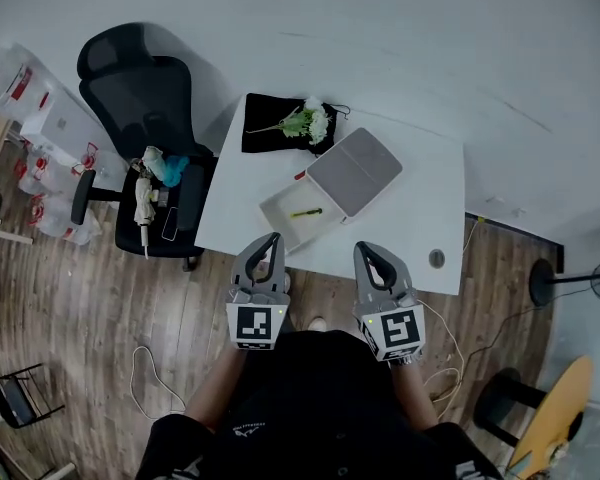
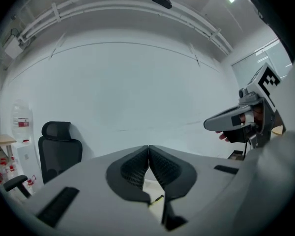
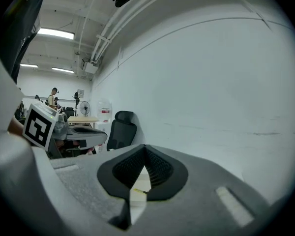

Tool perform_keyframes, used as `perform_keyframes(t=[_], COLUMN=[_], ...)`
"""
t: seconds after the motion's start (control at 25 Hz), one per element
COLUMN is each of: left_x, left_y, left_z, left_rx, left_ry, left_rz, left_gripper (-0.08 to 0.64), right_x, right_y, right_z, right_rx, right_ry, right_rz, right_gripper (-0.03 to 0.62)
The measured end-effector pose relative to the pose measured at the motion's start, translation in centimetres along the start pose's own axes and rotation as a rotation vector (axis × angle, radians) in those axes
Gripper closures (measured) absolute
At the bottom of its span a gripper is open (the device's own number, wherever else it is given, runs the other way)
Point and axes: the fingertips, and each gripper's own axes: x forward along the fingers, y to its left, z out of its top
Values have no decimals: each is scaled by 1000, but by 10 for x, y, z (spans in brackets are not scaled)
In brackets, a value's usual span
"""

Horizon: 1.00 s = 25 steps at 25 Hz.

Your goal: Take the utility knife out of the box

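An open white box (image 1: 277, 220) lies on the white table (image 1: 420, 183), its grey lid (image 1: 355, 171) resting against its right side. Inside the box lies the yellow-green utility knife (image 1: 306, 212). Both grippers hover over the table's near edge, short of the box. My left gripper (image 1: 273, 239) is shut and empty, and the knife (image 2: 158, 199) shows below its closed pads. My right gripper (image 1: 363, 249) is also shut with nothing held; the knife (image 3: 138, 190) shows through the gap under its pads.
A black cloth (image 1: 272, 126) with a sprig of white flowers (image 1: 310, 121) lies at the table's far left. A black office chair (image 1: 140, 98) with small items on its seat stands left of the table. A round cable hole (image 1: 436, 259) sits near the front right edge.
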Motion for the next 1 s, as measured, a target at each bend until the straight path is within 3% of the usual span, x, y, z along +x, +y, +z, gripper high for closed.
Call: perform_keyframes(t=[0.6,1.0], left_x=[85,125], left_y=[26,13], left_z=[-65,-120], left_rx=[84,185], left_ry=[174,309], left_rz=[-290,-469], left_gripper=[554,554], right_x=[70,80], right_y=[2,-7], right_z=[7,4], right_rx=[5,19], right_ry=[64,55], right_rz=[-127,-258], right_gripper=[588,588])
